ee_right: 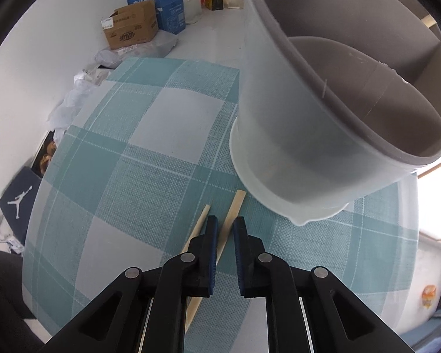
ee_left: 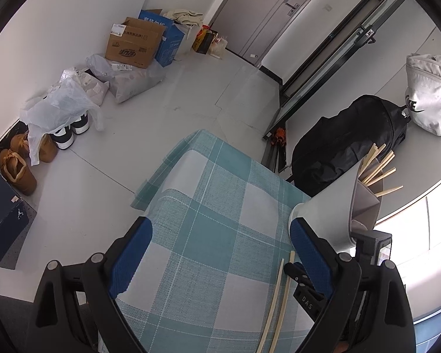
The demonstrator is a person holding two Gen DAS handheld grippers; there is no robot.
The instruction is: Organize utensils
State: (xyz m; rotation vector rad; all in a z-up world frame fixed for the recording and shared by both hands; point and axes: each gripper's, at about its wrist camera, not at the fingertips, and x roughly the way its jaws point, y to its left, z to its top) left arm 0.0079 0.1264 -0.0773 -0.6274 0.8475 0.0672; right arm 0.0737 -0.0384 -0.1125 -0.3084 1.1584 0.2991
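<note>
Right claw: right gripper (ee_right: 222, 229) low over the checked tablecloth (ee_right: 126, 158), jaws narrowed to a slim gap with one chopstick (ee_right: 230, 214) running up between the blue pads. Whether the pads already press on it, I cannot tell.
Second stick: the other chopstick (ee_right: 201, 220) lies just outside the left pad of that claw, roughly parallel to the first, flat on the cloth.
Left claw: left gripper (ee_left: 220, 253) spread wide, nothing between its pads; only cloth shows in the gap. The two loose sticks lie just inside its right finger, near the bottom edge of its view.
Holder: grey utensil holder (ee_right: 323, 117) stands ahead of the right claw and slightly to its right, close — its base just beyond the stick tips. It has inner dividers; the near compartment looks empty.
Done so far: several chopsticks already in holder (ee_left: 377, 170), poking out of the far compartment.
Left to do: judging from this, the two sticks on the cloth remain — one about to be picked, the other after it.
</note>
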